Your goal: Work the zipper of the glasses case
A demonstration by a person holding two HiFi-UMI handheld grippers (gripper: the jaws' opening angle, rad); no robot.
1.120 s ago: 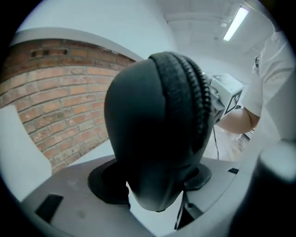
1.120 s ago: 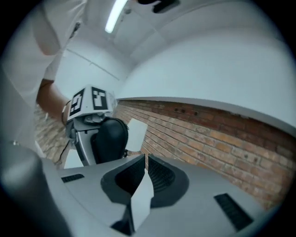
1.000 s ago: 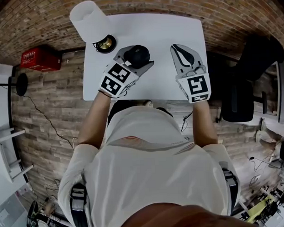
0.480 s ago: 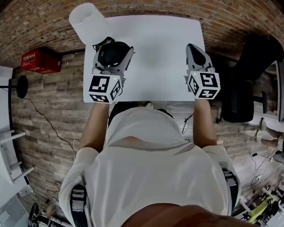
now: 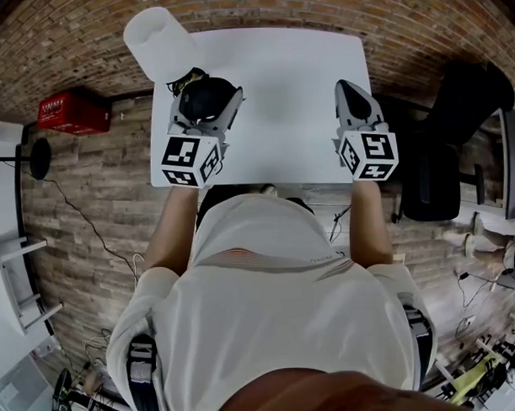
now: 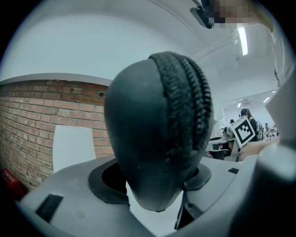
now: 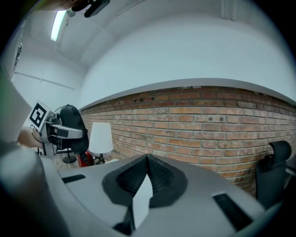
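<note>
Left gripper (image 5: 205,111): jaws spread wide, clamped on the black glasses case (image 6: 148,129), held over the table's (image 5: 291,81) far-left corner.
Right gripper (image 5: 351,94): jaws pressed together, nothing between them, by the table's right edge.
Hard to make out: the zipper (image 6: 185,106) runs down the case, but its pull cannot be found.
Around: a white lampshade (image 5: 159,39) stands past the far-left corner, and a black chair (image 5: 457,126) is off the right edge.
Writing: a red box (image 5: 73,110) on the floor, print too small to read.

White T-shirt (image 5: 269,301), grey left hand-held gripper (image 5: 204,88), right hand-held gripper (image 5: 347,85), black-and-white marker cubes (image 5: 190,161) (image 5: 370,154)

White table (image 5: 287,90), lampshade (image 5: 157,40), red box (image 5: 73,109), chair (image 5: 469,100)
</note>
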